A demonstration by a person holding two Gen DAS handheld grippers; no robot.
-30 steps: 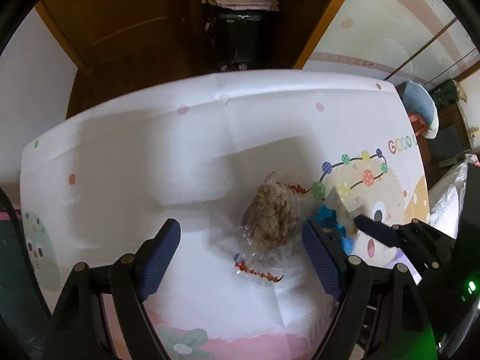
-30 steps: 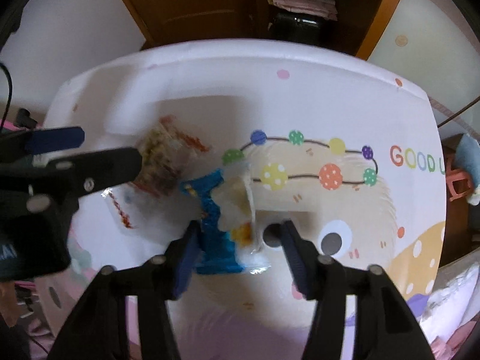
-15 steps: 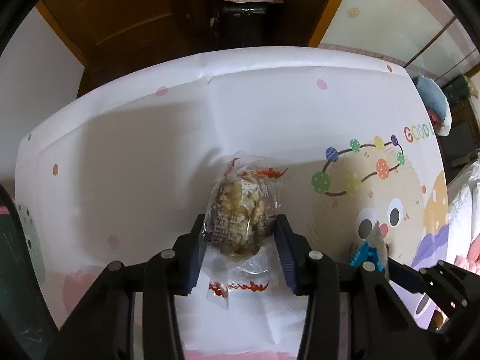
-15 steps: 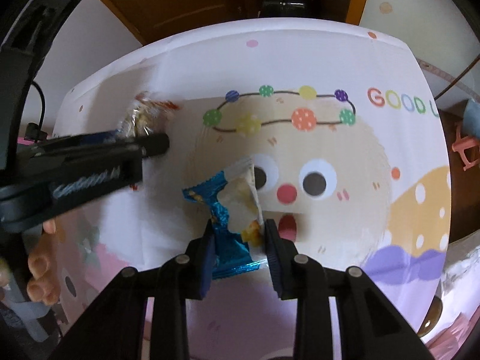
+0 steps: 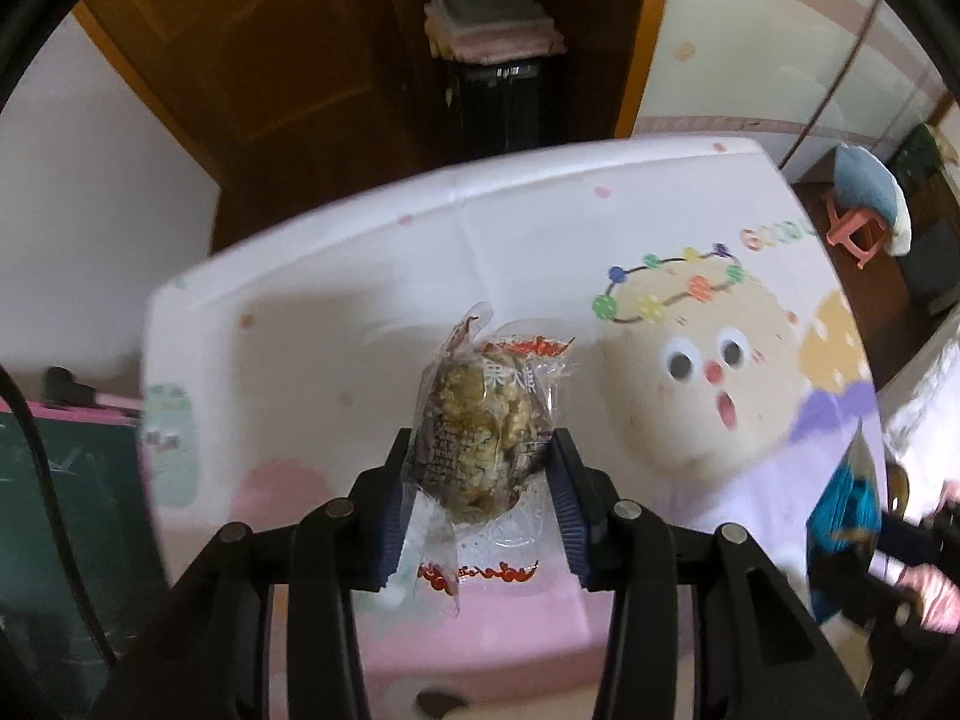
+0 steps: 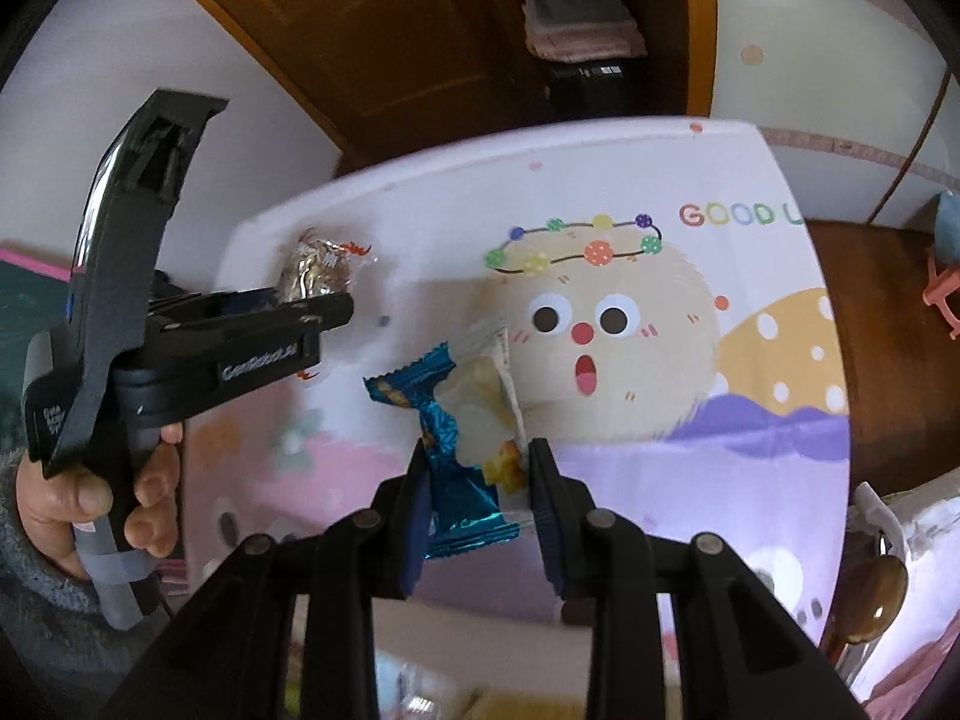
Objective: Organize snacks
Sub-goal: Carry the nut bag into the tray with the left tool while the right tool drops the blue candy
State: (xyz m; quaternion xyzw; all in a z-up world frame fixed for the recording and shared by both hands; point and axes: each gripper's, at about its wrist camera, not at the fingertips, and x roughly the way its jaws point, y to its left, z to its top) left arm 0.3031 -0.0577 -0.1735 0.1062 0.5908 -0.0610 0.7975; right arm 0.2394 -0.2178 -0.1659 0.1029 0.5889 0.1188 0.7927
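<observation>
My left gripper (image 5: 480, 450) is shut on a clear-wrapped nut snack (image 5: 480, 426) with red print and holds it up above the table. It also shows in the right wrist view (image 6: 318, 270), held by the left gripper there. My right gripper (image 6: 480, 456) is shut on a blue snack packet (image 6: 444, 444) together with a clear packet of pale yellow pieces (image 6: 486, 402), both lifted off the table. The blue packet shows at the right edge of the left wrist view (image 5: 846, 498).
The table has a cartoon-face cloth (image 6: 600, 324) with "GOOD" lettering. A wooden cabinet with folded cloths (image 5: 492, 24) stands behind it. A pink stool (image 5: 852, 228) is at the far right. A green board (image 5: 66, 492) lies left of the table.
Both grippers closed on their snacks and lifted them off the table, pulling back toward the near edge. The table now looks farther below.
</observation>
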